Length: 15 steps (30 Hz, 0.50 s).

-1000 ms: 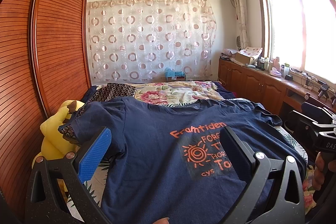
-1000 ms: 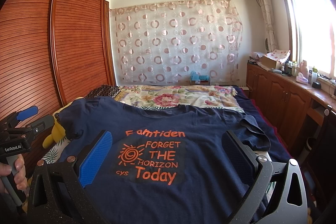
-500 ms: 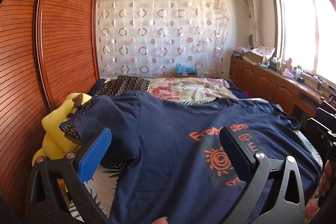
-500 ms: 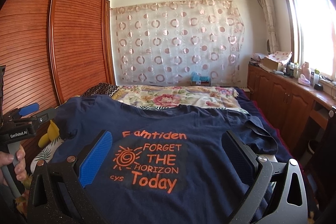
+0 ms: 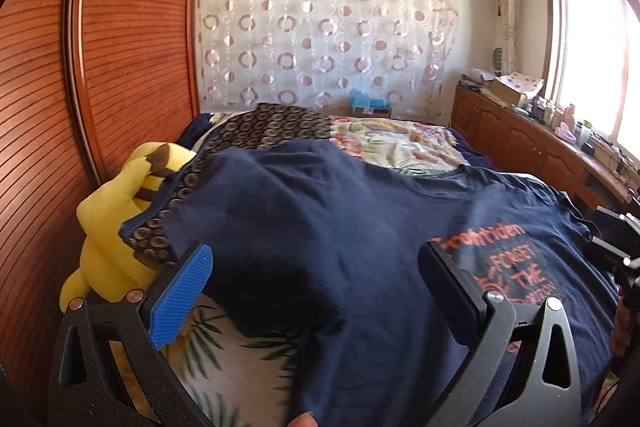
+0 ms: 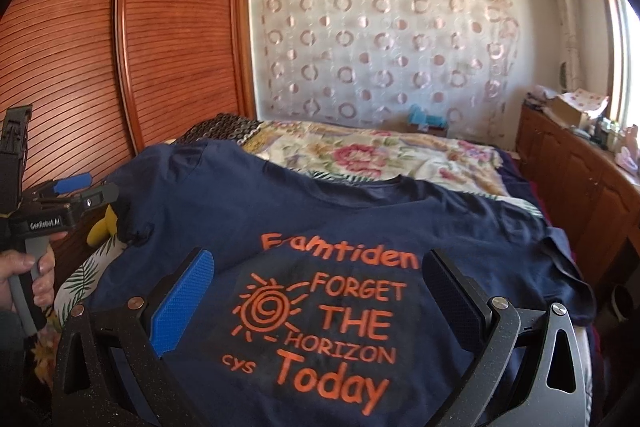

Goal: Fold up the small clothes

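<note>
**Navy tee laid out on the bed, both grippers wide open above it**

So there's a navy T-shirt (image 6: 340,227) spread front-up across the bed (image 6: 384,155), over a floral bedspread. The orange print (image 6: 320,315) reads "Framtiden / FORGET THE HORIZON / cys Today" with a little spiral sun, and it's sharp in the right wrist view. In the left wrist view the same shirt is a bit motion-blurred.

The right gripper (image 6: 320,291) sits right over the print, jaws spread wide, nothing pinched between them. One finger pad is blue (image 6: 182,301), the other black.

The left gripper (image 5: 316,281) is over the shirt's sleeve side, also fully spread and holding nothing. The sleeve edge (image 5: 280,323) lies between its fingers, with leaf-patterned sheet showing under it. Can't tell whether either gripper actually touches the fabric.

From the right wrist view you can see the person's hand (image 6: 24,279) wrapped around the left gripper's handle at the far left.

A yellow plush toy (image 5: 120,211) is wedged at the bed's edge just beside the sleeve, against the slatted wooden wardrobe (image 5: 132,39). A circle-patterned curtain (image 5: 320,35) hangs behind the bed.
</note>
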Motion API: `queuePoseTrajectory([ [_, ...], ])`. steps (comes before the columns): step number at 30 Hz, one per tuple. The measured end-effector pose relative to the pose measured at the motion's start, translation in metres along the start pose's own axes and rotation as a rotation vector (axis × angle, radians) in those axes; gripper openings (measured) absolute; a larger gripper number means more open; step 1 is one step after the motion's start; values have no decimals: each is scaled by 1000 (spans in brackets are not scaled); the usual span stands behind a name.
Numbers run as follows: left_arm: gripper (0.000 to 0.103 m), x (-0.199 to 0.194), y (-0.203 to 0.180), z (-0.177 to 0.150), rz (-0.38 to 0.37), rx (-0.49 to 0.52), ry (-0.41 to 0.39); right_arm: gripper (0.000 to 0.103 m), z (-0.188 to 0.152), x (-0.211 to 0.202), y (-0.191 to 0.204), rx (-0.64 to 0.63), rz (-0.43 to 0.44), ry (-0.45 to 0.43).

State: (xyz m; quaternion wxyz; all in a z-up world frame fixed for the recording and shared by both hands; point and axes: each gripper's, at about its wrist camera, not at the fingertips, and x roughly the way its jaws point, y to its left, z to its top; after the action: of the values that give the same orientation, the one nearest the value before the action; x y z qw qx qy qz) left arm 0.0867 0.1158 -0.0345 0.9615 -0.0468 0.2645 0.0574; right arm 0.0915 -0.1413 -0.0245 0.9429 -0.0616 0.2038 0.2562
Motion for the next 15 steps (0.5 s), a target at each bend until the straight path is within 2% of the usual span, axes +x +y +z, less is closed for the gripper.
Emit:
queuePoseTrajectory([
  [4, 103, 8, 26, 11, 0, -44, 17, 103, 5, 26, -3, -22, 52, 67],
  [8, 97, 21, 50, 22, -25, -93, 43, 103, 11, 48, -10, -38, 89, 129],
  [10, 92, 31, 58, 28, -42, -106, 66, 103, 16, 57, -17, -45, 106, 159],
  [15, 68, 60, 74, 42, -29, -110, 126, 103, 33, 80, -33, -51, 141, 214],
])
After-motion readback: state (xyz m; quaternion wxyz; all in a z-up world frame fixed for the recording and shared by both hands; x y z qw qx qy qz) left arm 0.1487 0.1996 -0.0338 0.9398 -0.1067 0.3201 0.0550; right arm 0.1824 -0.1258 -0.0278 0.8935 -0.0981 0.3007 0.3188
